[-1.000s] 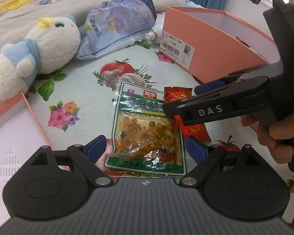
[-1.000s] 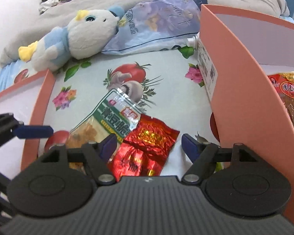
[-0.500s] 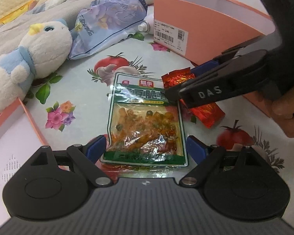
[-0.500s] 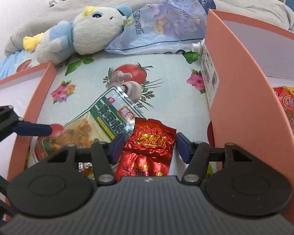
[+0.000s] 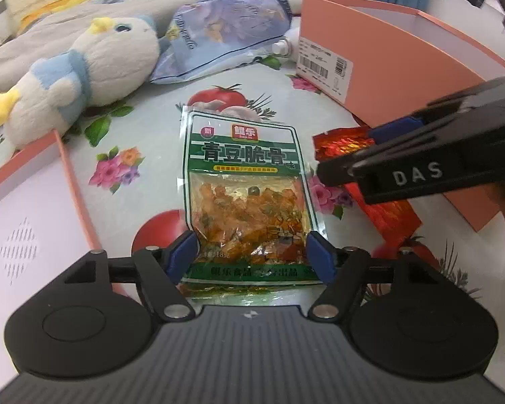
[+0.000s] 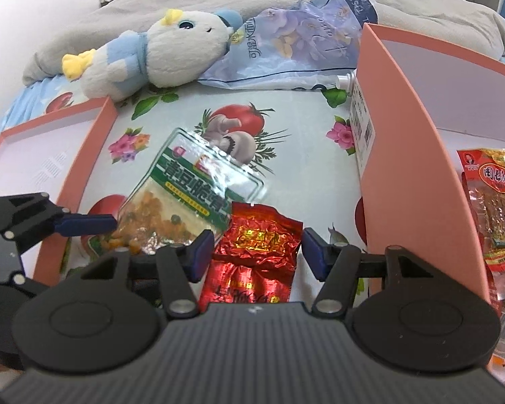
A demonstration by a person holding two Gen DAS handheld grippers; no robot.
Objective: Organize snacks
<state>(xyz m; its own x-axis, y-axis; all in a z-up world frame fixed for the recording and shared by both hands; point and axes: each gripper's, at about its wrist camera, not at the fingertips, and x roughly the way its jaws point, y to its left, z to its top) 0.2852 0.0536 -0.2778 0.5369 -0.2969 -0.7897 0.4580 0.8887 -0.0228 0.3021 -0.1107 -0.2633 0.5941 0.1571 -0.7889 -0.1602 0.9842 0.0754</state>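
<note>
While your left gripper closes in, its blue fingers flank the lower end of the green snack packet, which lies flat on the flowered surface at the centre of the left wrist frame; whether they have touched its edges yet, I cannot tell. Over in the right wrist view, your right gripper has its fingers apart on either side of the red foil packet, just beside its crinkled edges and not pressing in. That red packet sits low in the centre, its upper left corner touching the green one. At the right edge of that frame stands the pink box, with a snack bag already inside. A second pink tray shows at the left. In the upper left, a plush bird rests beside a blue tissue pack.
</note>
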